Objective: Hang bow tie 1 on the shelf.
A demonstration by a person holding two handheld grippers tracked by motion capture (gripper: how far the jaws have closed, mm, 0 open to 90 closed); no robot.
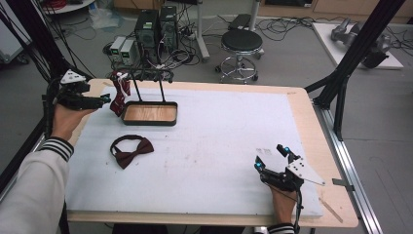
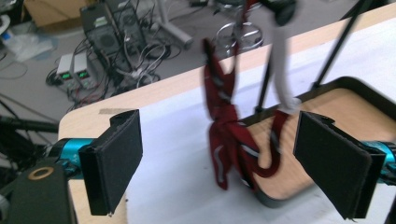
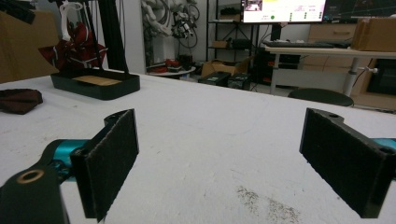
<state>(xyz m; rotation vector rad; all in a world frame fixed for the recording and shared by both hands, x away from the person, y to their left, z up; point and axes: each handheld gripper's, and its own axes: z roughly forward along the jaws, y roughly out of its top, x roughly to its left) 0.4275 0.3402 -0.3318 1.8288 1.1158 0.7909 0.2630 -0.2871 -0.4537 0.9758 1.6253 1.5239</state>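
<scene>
A dark red bow tie (image 1: 131,151) lies flat on the white mat at the left; it also shows as a dark red heap (image 3: 18,100) in the right gripper view. A second dark red tie with pale stripes (image 2: 229,135) hangs from the black rack (image 1: 151,75) over the wood-floored black tray (image 1: 149,121). My left gripper (image 1: 104,99) is held just left of that hanging tie, open, with nothing between its pads (image 2: 114,161). My right gripper (image 1: 270,157) rests open on the mat near the front right, its pads (image 3: 109,158) apart over bare mat.
The white mat (image 1: 219,141) covers most of the wooden table (image 1: 311,126). Beyond the far edge stand a black stool (image 1: 241,46), computer towers (image 1: 156,27) and loose cables. A black frame post (image 1: 350,53) rises at the right.
</scene>
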